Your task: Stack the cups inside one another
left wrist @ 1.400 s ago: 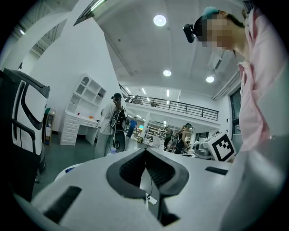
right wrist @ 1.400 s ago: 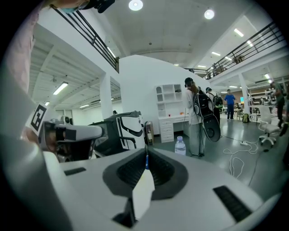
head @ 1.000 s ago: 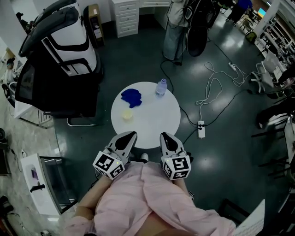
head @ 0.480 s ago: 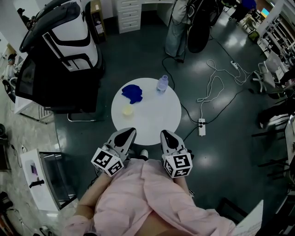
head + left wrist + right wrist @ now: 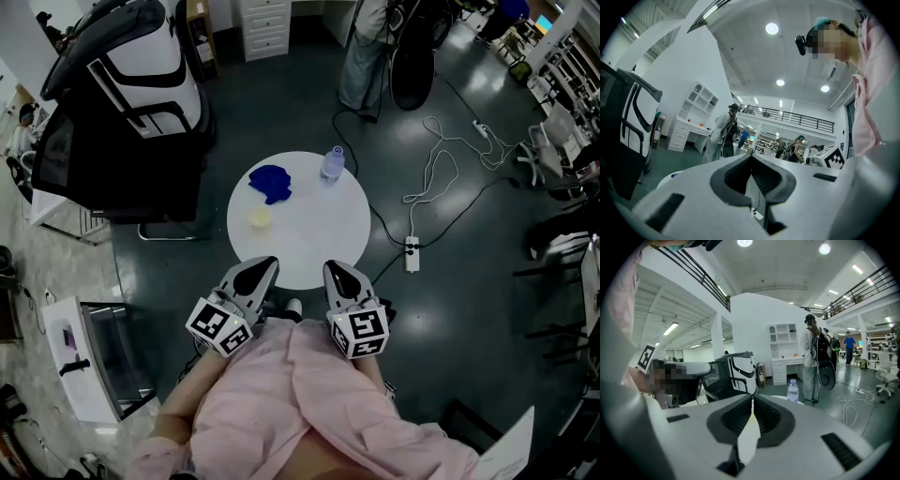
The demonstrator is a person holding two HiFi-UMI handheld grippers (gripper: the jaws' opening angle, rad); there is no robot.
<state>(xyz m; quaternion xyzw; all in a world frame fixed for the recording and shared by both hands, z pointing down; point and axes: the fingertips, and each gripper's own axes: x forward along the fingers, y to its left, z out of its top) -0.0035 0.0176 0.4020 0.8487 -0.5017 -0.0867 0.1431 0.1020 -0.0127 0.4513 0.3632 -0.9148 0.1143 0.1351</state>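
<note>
Both grippers are hovering side by side over the near edge of the round white table (image 5: 319,239), touching nothing.

Left gripper (image 5: 265,269): jaws are sitting fully together, tips meeting, nothing between the pads. It's pointing out across the room.

Right gripper (image 5: 336,273): same, jaws are pressing tip to tip with nothing between them. It's tilting slightly down toward the tabletop.

Small yellow cup (image 5: 261,217) is standing on the left half of the table, well ahead of the left gripper. Blue item (image 5: 270,182) is lying just beyond it near the far-left rim, close to the cup but not touching. It's too small and shapeless here to tell whether it is a cup. Clear water bottle (image 5: 332,164) is standing upright at the far rim, right of the blue item.

Person's pink shirt (image 5: 309,403) is filling the bottom of the head view. A black-and-white machine (image 5: 131,94) is sitting on the floor left of the table. A white power strip (image 5: 410,254) with its cable is lying on the floor to the right. Another person (image 5: 367,47) is standing beyond the table.
</note>
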